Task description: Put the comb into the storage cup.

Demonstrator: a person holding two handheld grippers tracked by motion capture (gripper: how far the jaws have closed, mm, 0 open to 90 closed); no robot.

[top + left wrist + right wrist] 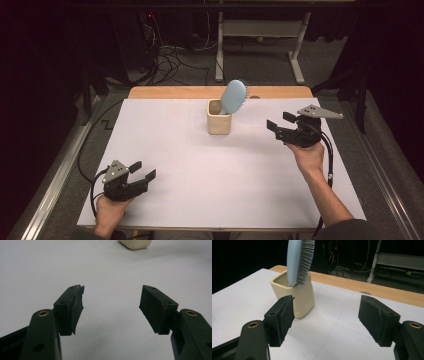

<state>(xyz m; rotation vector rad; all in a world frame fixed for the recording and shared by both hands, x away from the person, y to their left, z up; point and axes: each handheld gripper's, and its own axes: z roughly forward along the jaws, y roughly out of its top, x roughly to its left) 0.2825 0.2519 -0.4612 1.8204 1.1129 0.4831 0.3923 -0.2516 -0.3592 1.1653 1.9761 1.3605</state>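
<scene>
White sheeting is seen to cover the bench [200, 170] in the high view, with a strip of bare wood left showing along its far edge and a dark floor with cables beyond; a cream cup [219, 118] is stood near that far edge, and a pale blue hairbrush [233, 96] is propped in the cup, its head leaning up and to the right above the rim; the right hand-held gripper [279, 121] is held to the right of the cup, near it but apart, its jaws spread and nothing between them; the left hand-held gripper [143, 170] is rested low on the sheet, well apart from the cup on the near left, its jaws likewise parted and empty.

Bare white sheet is shown between the spread jaws in the left gripper view; the cup's base [136, 243] is caught at the top edge, far off.

Dark background and the wooden strip are seen behind the cup [302, 298] in the right gripper view; the cup is placed just beyond the left jaw, untouched; the hairbrush [297, 261] is seen upright in it, grey bristles turned to the right; the jaws are held wide, with nothing gripped.
</scene>
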